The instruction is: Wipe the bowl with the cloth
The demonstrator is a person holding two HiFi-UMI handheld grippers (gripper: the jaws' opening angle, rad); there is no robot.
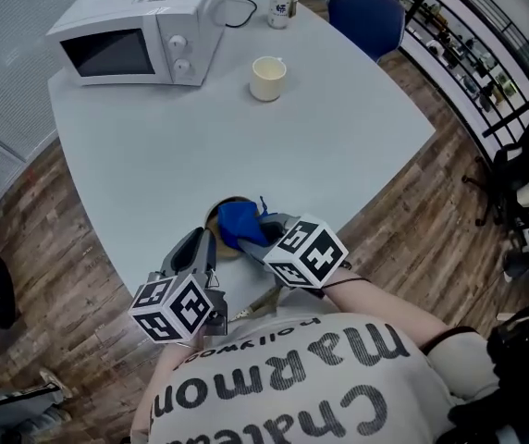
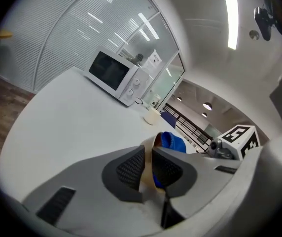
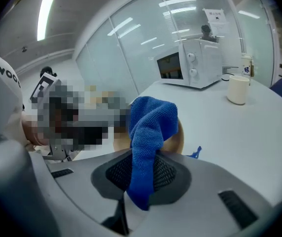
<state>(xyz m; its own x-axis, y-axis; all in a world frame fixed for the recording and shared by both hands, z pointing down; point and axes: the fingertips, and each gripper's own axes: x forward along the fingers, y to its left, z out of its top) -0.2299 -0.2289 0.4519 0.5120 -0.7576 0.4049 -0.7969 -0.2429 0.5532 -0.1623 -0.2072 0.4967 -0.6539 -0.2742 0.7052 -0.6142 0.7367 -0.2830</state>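
One tan bowl (image 2: 151,139) hung at the near edge of the table (image 1: 246,146), its rim pinched in my left claw (image 2: 148,168), the blue cloth (image 3: 151,122) bunched in it clamped by my right claw (image 3: 141,174), a cup (image 1: 267,78) and microwave (image 1: 140,30) well beyond.

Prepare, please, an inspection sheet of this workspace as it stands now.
Surface: pale grey table, rounded edge.
Job's things: tan bowl at the near edge; blue cloth bunched over it.
Clutter: white microwave, cream cup and labelled jar at the far side.
Grippers: left gripper shut on the bowl's rim; right gripper shut on the cloth.
Cables: one black cable beside the microwave.
Surroundings: wooden floor, blue chair, black railing.
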